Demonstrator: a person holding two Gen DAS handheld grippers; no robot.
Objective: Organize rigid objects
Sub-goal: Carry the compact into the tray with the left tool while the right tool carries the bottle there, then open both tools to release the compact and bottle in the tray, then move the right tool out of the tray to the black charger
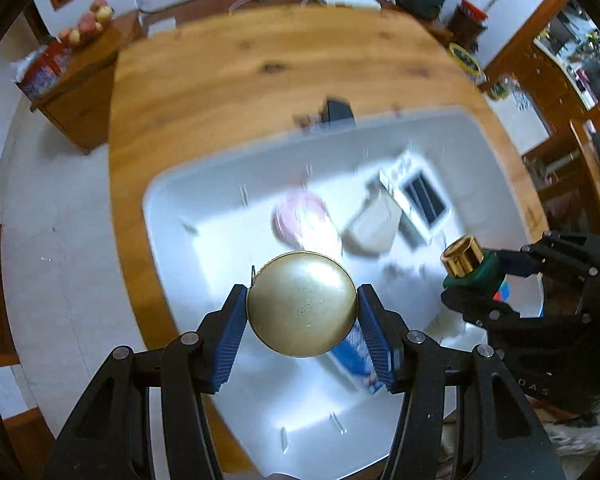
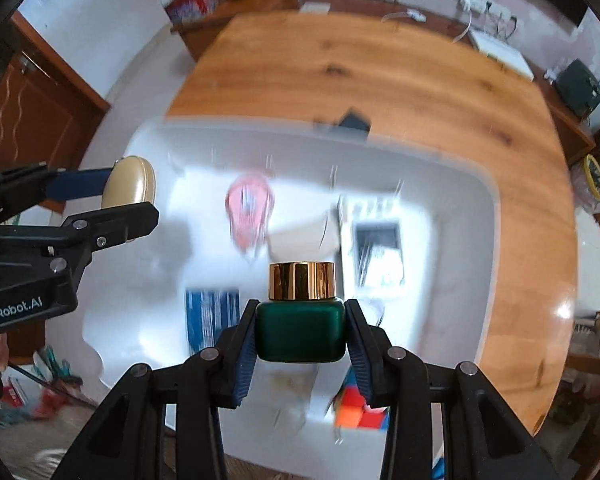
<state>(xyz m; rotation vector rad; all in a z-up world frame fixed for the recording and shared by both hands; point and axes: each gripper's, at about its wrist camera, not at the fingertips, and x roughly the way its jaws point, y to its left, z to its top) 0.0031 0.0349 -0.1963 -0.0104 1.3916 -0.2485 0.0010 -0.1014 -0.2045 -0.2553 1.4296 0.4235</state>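
Both hands are carrying things at once above the white tray (image 1: 204, 208), so the step in hand looks like transport, partway through the sorting. The left gripper (image 1: 302, 304) is clamping a round gold compact (image 1: 302, 304) by its rim between the blue pads (image 1: 234, 332), jaws roughly half spread. The right gripper (image 2: 300, 330) is squeezing a dark green jar (image 2: 300, 330) with a shiny gold cap (image 2: 302, 280), jaws fairly narrow, cap pointing away from the camera.

Both items are hanging in the air over the tray, well clear of what is lying in it: a pink object (image 2: 248, 208), a blue and white packet (image 2: 212, 312), a white box with a dark window (image 1: 420, 196) and a colourful cube (image 2: 358, 404), all blurred. The tray is sitting on the round wooden table (image 1: 260, 72).

The next move is probably calling for a free spot for each item and a gentle lowering, keeping the jar upright and the compact flat. The compact is looking smooth and slippery, the jar matt, rigid and squarish
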